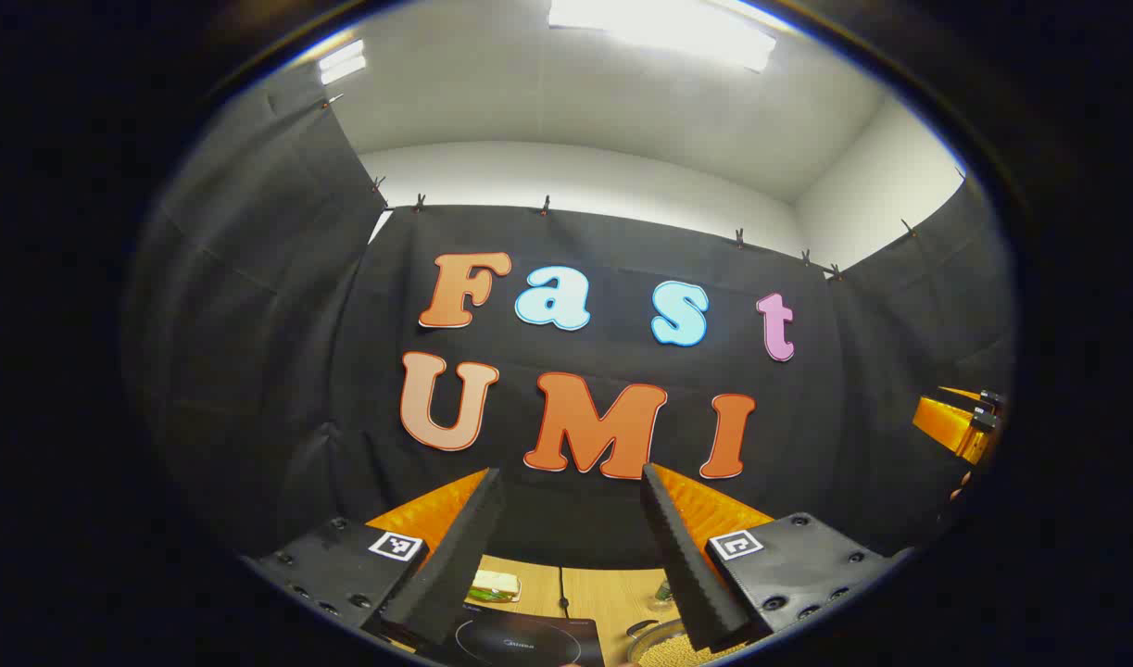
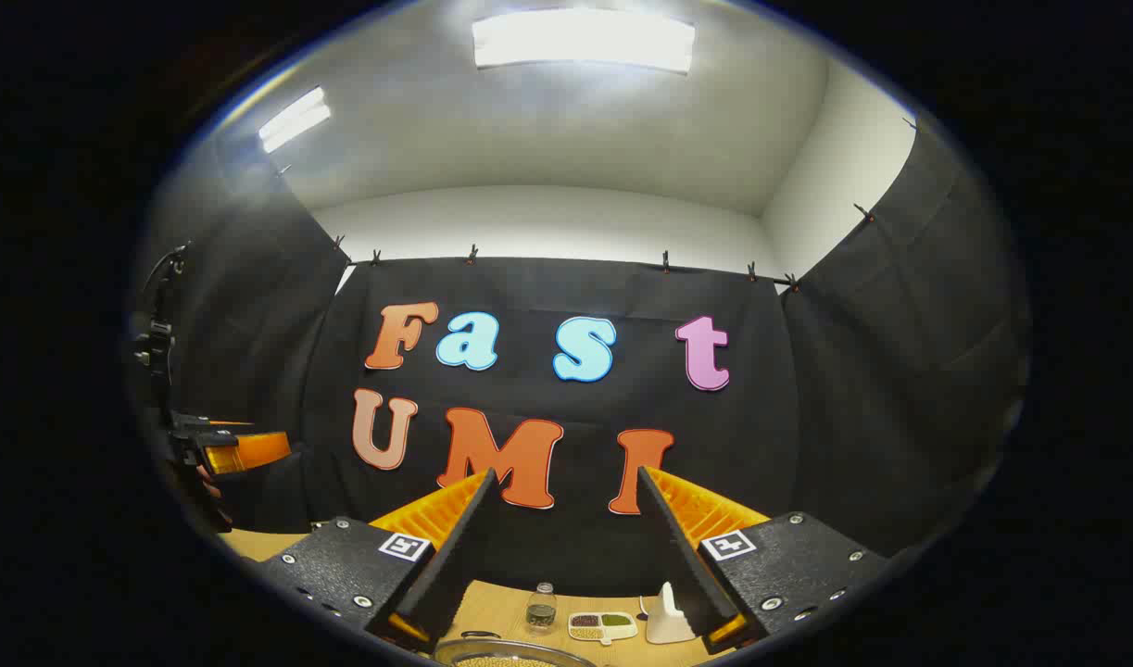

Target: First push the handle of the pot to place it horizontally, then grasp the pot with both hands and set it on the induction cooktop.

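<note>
**Both grippers held high, pot low at the view edges**

Black cloth walls close the booth on three sides, pinned up under a white ceiling with bright strip lights, and a wooden table runs along the bottom of both views.

From the left gripper view, the left gripper points at the back wall with its jaws spread wide and nothing between them. Below and between the fingers lies the black induction cooktop on the table, with a small yellowish object just beyond it. The pot, filled with small pale grains, sits at the very bottom of the view, just beside the cooktop and partly behind the right-hand finger; a dark handle-like part shows at its near-left rim, though its direction is too small to tell. The other gripper shows at the far right edge.

From the right gripper view, the right gripper also faces the back wall, jaws wide apart and empty. The pot's rim curves along the bottom edge, below the gap between the fingers and well short of touching them. Farther back on the table stand a small glass jar, a divided dish of dark and green contents, and a white object partly behind the right-hand finger. The left gripper shows at the far left edge.
</note>
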### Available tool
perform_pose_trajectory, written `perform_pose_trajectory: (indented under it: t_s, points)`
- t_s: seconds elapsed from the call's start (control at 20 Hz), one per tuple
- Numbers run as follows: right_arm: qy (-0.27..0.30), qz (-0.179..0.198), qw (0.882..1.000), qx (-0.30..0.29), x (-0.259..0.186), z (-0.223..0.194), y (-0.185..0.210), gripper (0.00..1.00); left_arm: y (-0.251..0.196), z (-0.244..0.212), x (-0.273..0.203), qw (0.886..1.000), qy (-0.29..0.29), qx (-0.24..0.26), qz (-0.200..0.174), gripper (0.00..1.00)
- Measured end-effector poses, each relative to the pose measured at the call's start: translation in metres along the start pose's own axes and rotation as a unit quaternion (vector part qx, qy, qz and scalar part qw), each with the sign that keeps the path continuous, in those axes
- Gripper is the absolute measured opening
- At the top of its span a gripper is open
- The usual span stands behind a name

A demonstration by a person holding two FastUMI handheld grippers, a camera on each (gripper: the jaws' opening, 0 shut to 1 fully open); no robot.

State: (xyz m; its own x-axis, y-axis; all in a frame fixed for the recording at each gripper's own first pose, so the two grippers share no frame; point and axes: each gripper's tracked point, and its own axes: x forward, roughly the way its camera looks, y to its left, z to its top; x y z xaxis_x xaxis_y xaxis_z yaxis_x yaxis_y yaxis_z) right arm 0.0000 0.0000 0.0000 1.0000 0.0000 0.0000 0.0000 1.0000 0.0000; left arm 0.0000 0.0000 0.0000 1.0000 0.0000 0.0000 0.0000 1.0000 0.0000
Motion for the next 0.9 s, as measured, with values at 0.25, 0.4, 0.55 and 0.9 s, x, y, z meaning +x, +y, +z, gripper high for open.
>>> perform_pose_trajectory:
  t_s: [0.25,0.4,0.55,0.9]
  points:
    - [0.001,0.003,1.000,0.006,0.002,-0.004,0.003,0.91,0.004,0.004,-0.007,1.000,-0.021,0.000,0.004,0.96]
    - [0.009,0.010,1.000,0.009,0.004,-0.004,0.009,0.91,0.009,0.005,-0.004,0.999,-0.023,0.019,0.012,0.96]
    - [-0.001,0.013,1.000,0.011,0.003,0.003,0.011,0.91,0.009,0.012,-0.004,0.999,-0.030,0.019,0.013,0.96]
    - [0.000,0.013,1.000,0.007,0.000,-0.003,0.008,0.91,0.010,0.017,-0.005,0.999,-0.045,0.019,0.016,0.96]
